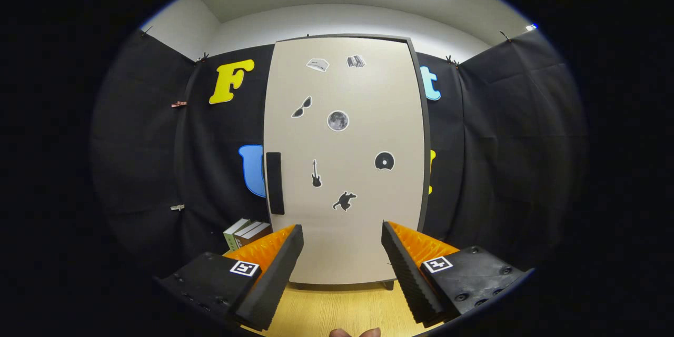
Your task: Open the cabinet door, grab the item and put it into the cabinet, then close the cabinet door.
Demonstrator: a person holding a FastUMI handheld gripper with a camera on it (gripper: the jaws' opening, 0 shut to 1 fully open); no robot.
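A tall beige cabinet (345,163) stands straight ahead on the wooden table (337,308), its door shut and dotted with several small stickers. A black vertical handle (274,182) sits on the door's left edge. A few books (246,234) stand upright left of the cabinet's foot, partly behind my left finger. My gripper (342,234) is open, fingers wide apart with nothing between them, held a short way in front of the door's lower part.
Black cloth walls close the booth on both sides and behind the cabinet. The light wood tabletop runs between the fingers up to the cabinet's base. A bit of a hand (354,333) shows just below the fingers.
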